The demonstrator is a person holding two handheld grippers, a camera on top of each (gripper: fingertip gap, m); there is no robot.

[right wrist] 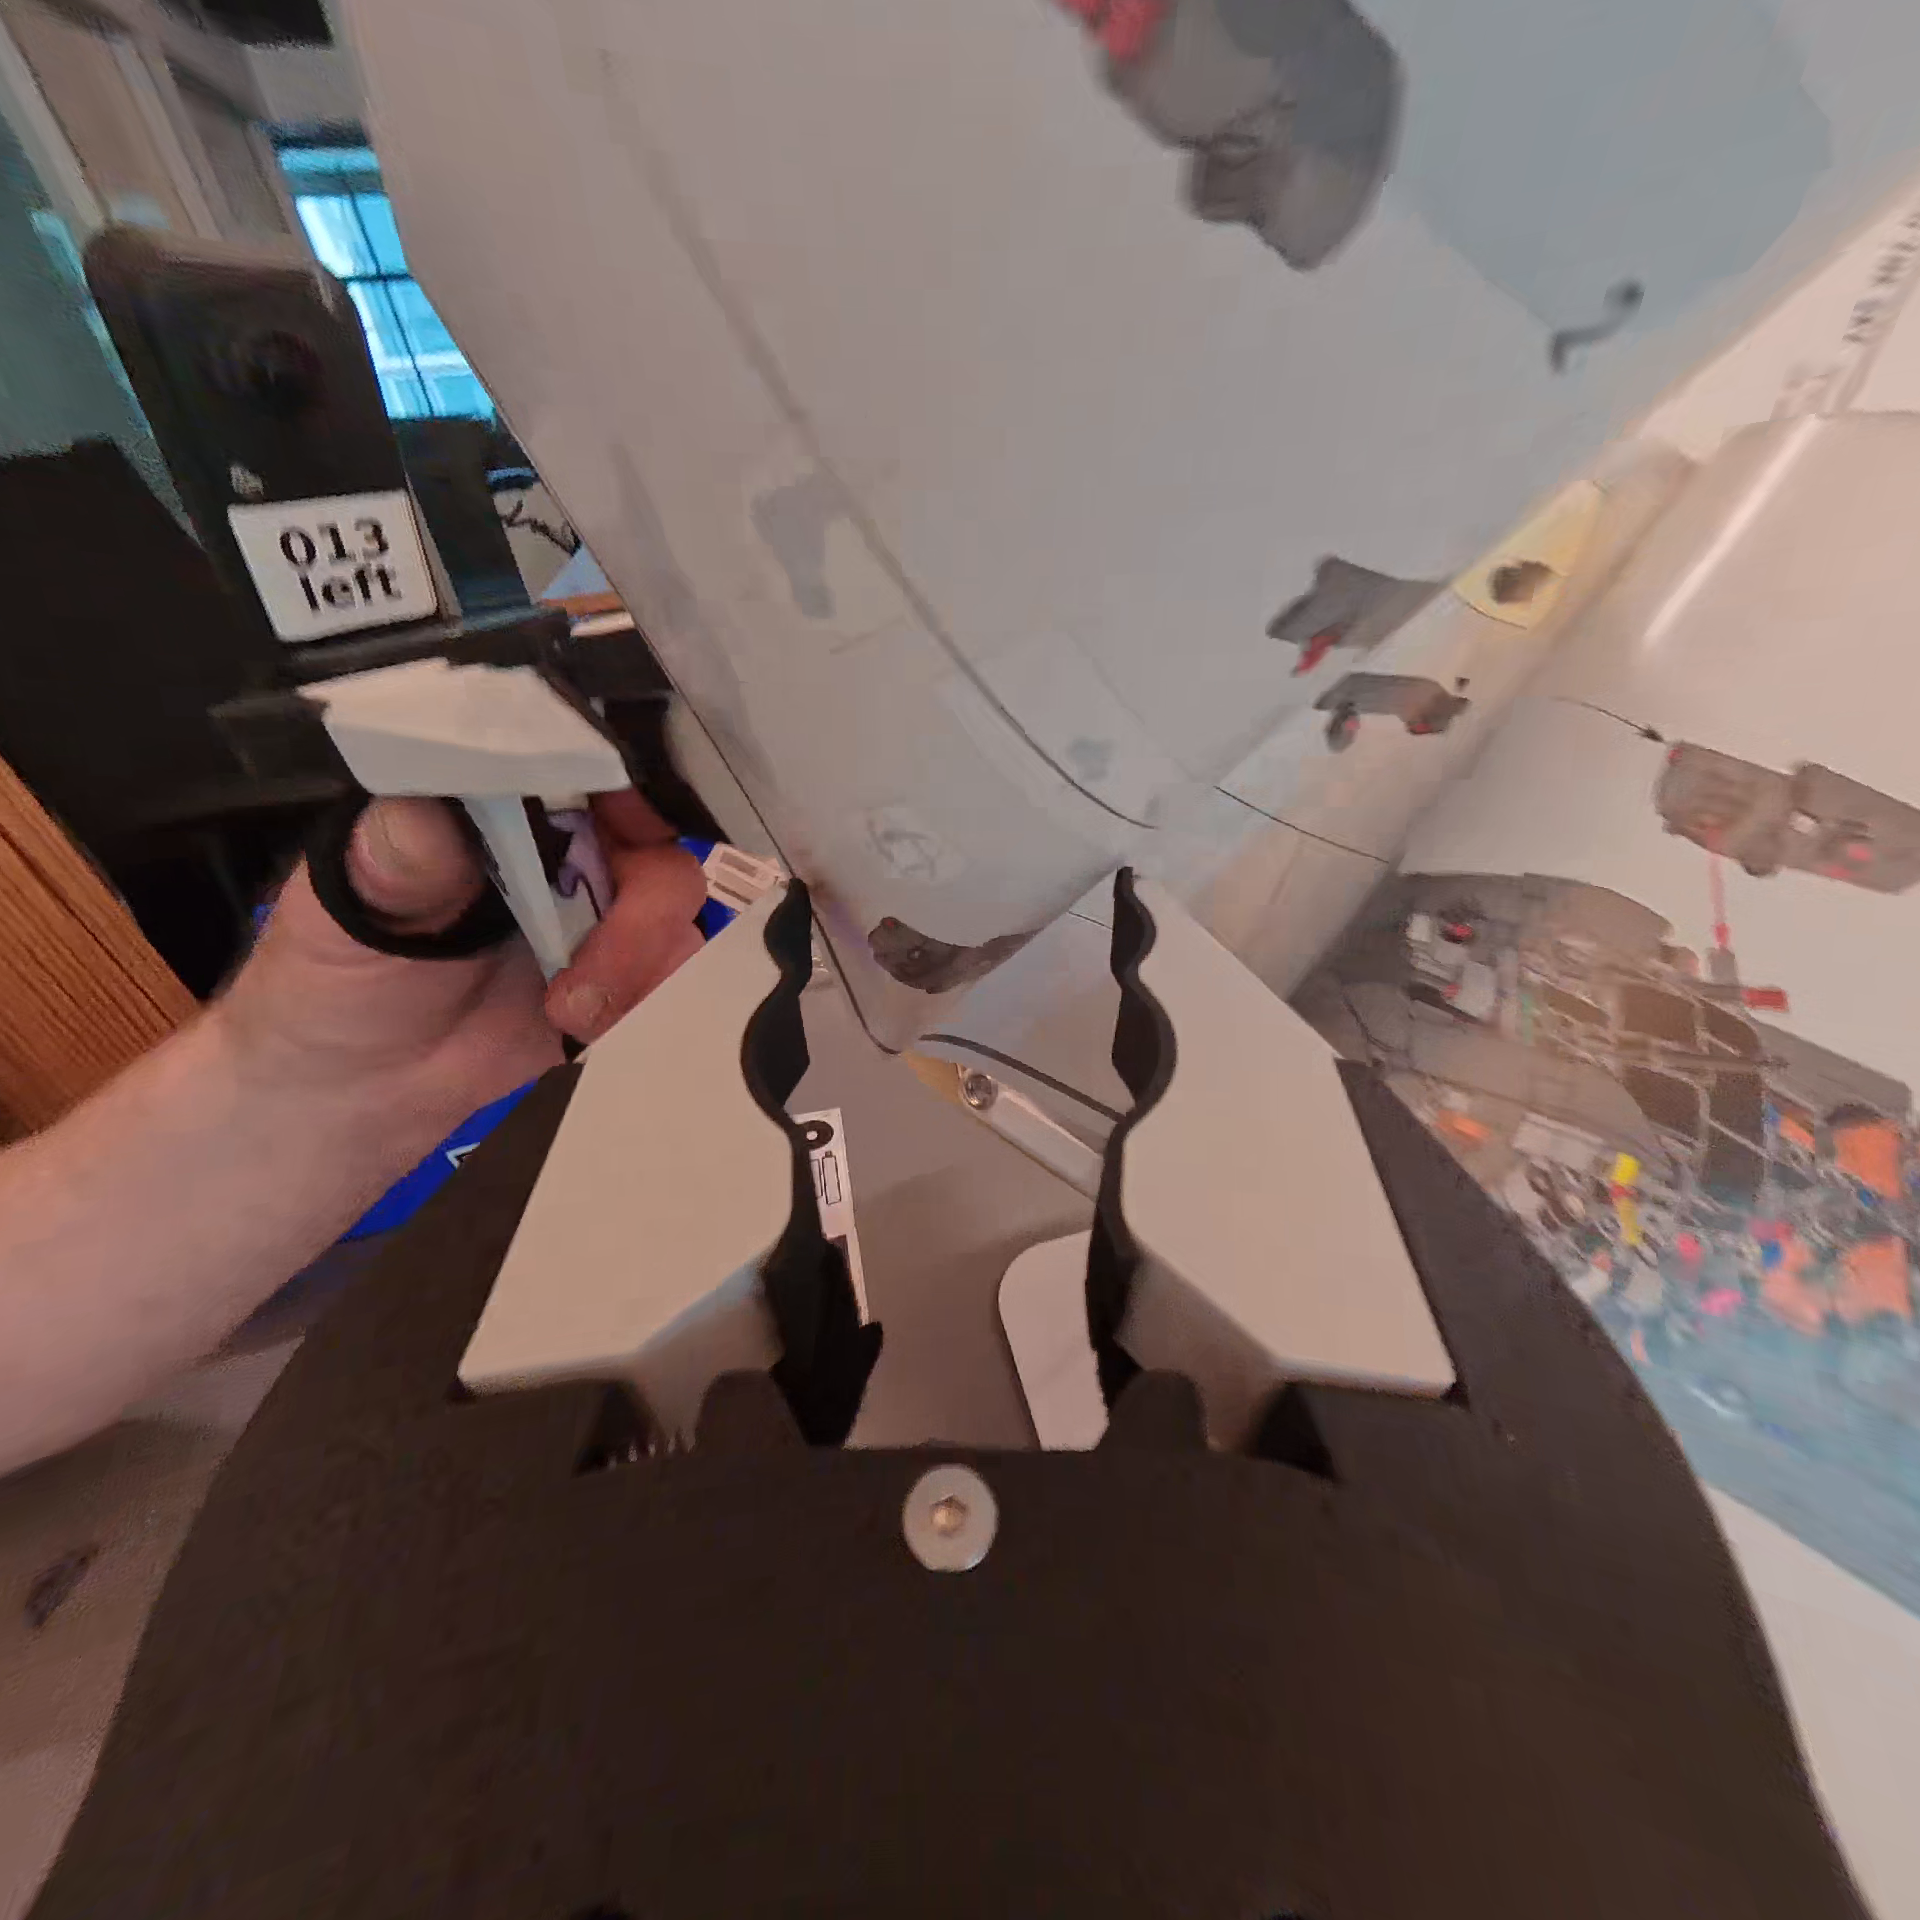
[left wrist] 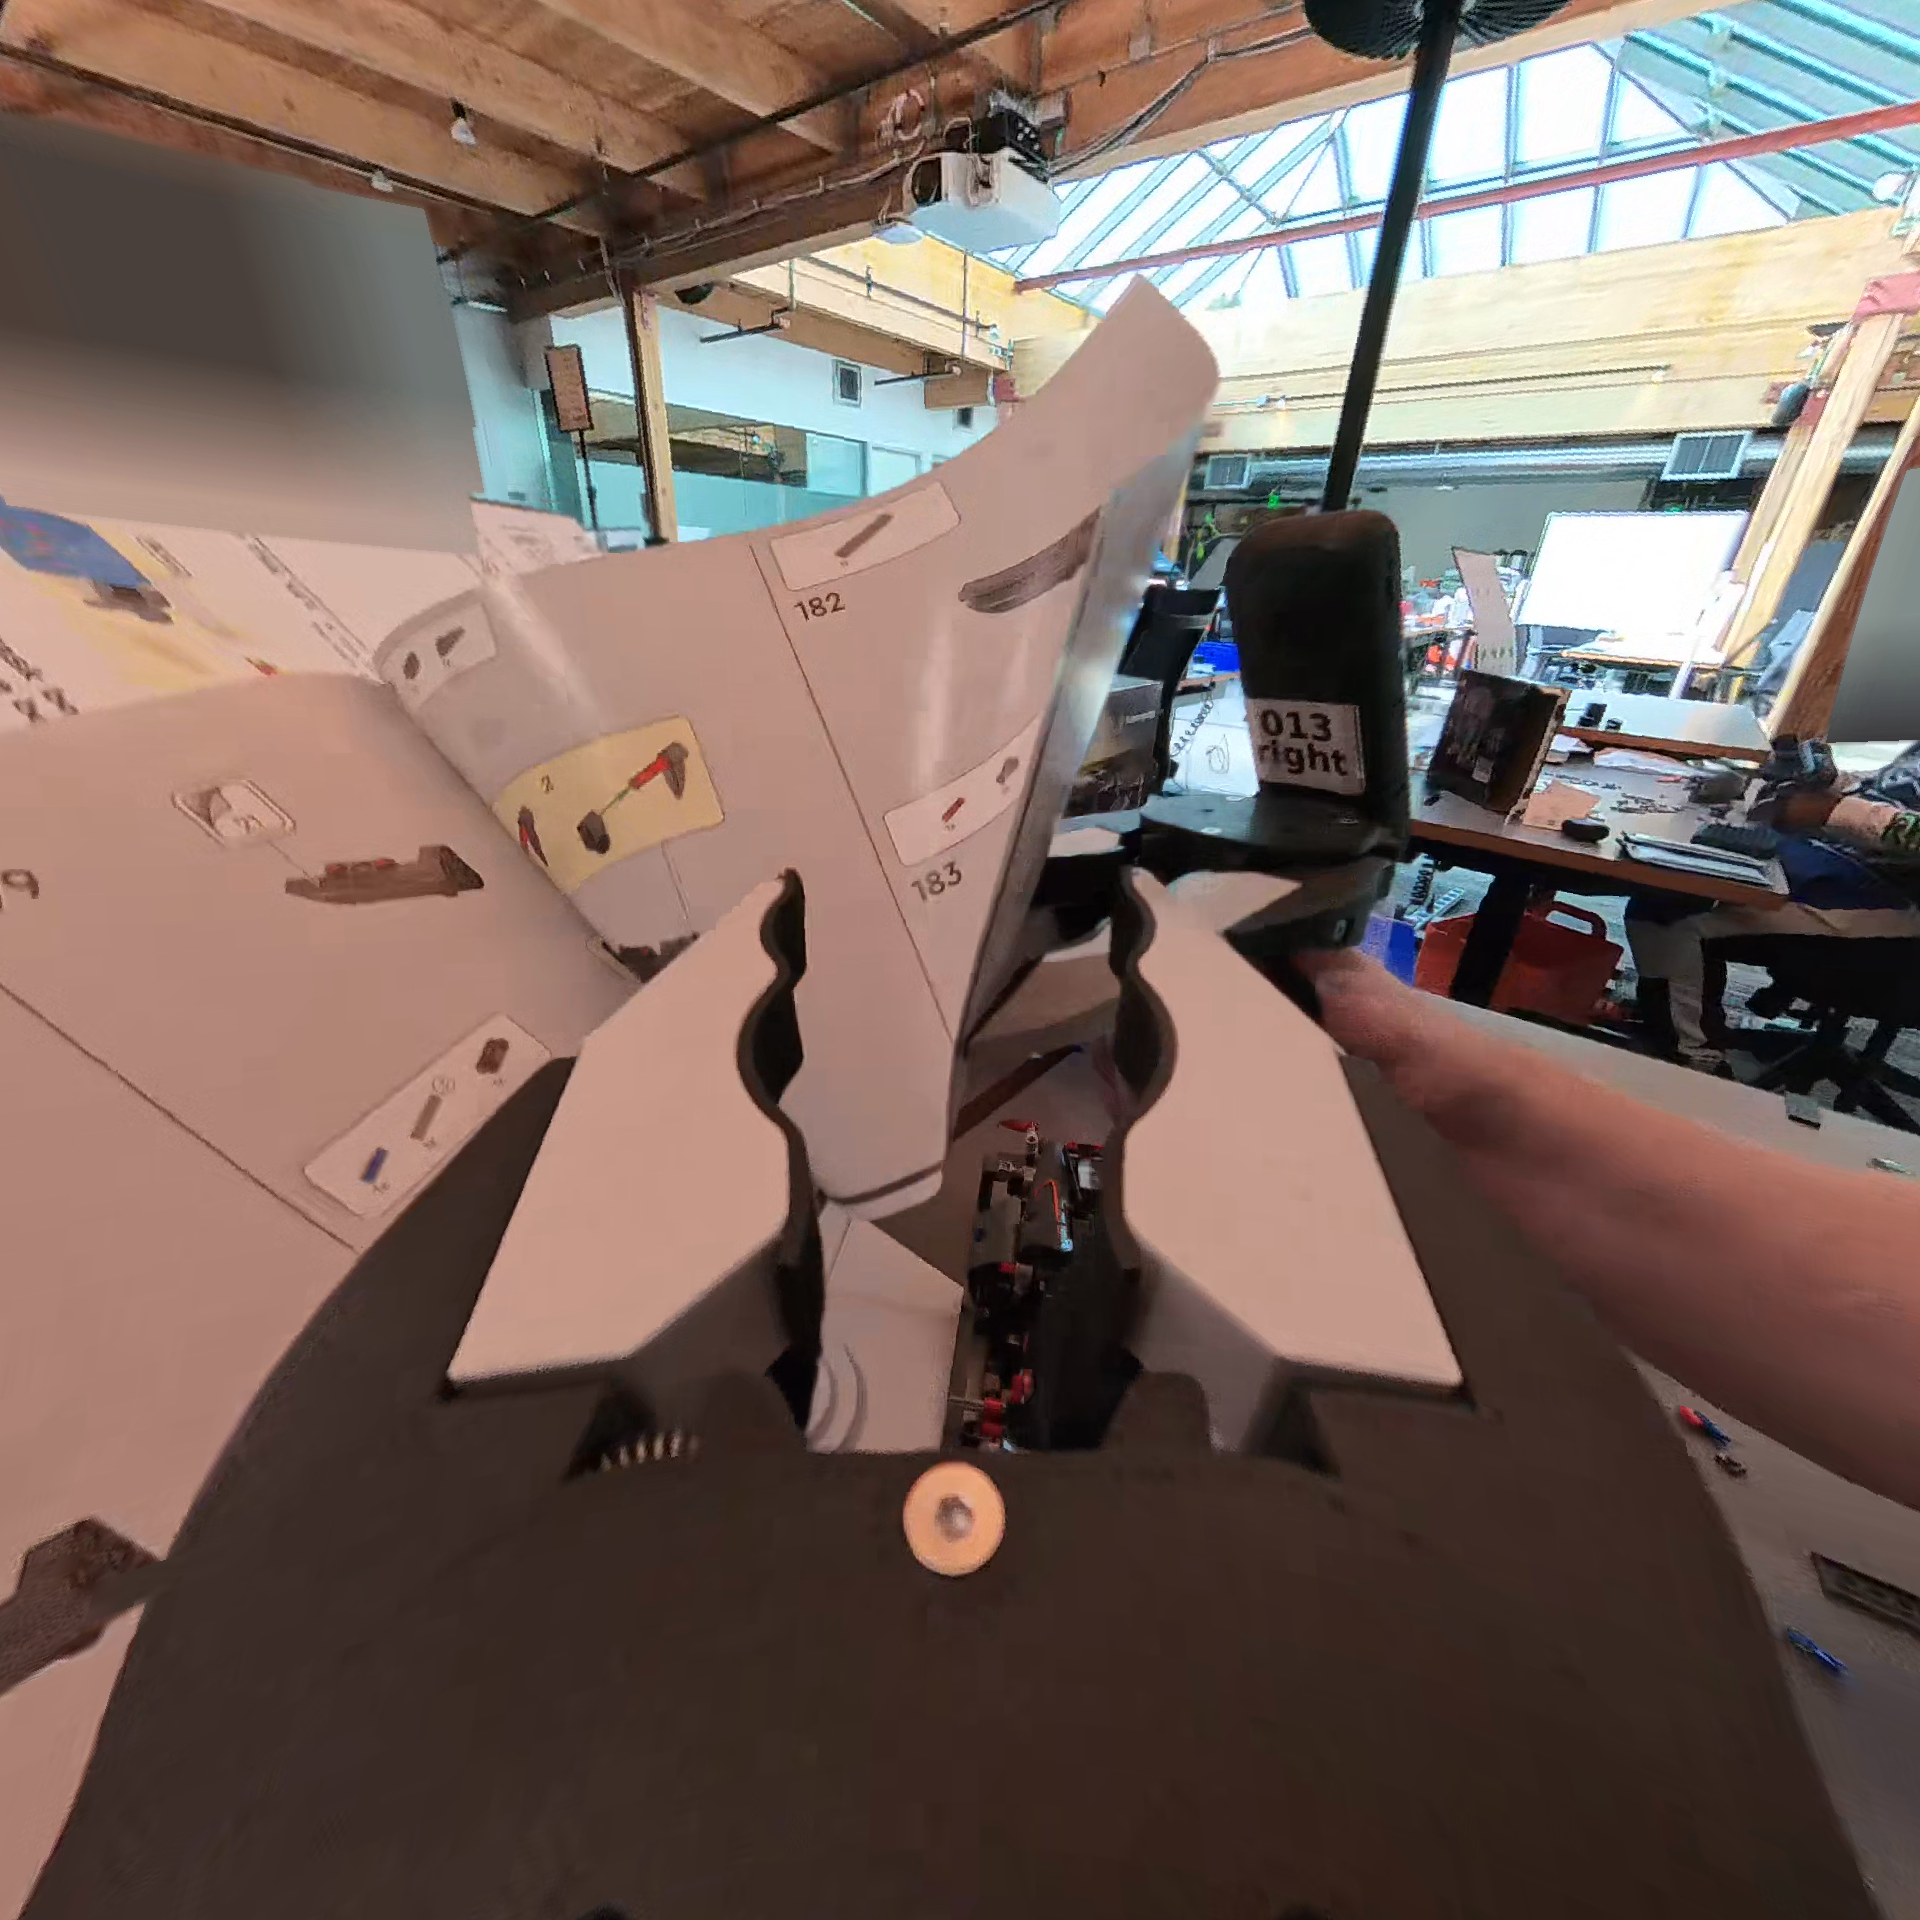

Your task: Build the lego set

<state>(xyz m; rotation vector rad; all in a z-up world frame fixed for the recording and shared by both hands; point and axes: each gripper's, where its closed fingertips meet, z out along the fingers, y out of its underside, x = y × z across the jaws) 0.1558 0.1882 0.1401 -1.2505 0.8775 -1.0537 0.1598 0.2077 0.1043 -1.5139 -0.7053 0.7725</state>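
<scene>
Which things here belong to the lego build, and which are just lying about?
In use:
- instruction booklet, lying open
- lifted page, curling up between the open fingers of both grippers, left gripper and right gripper
- partly built black lego model below

Lying about:
- loose blue and red pieces on the table
- cardboard box on the far desk

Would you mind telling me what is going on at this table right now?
A person is turning a page of the instruction booklet with two handheld tools. The lifted page stands curled between the open fingers of the left tool, and its corner sits between those of the right tool. The partly built model lies beneath, untouched.
</scene>
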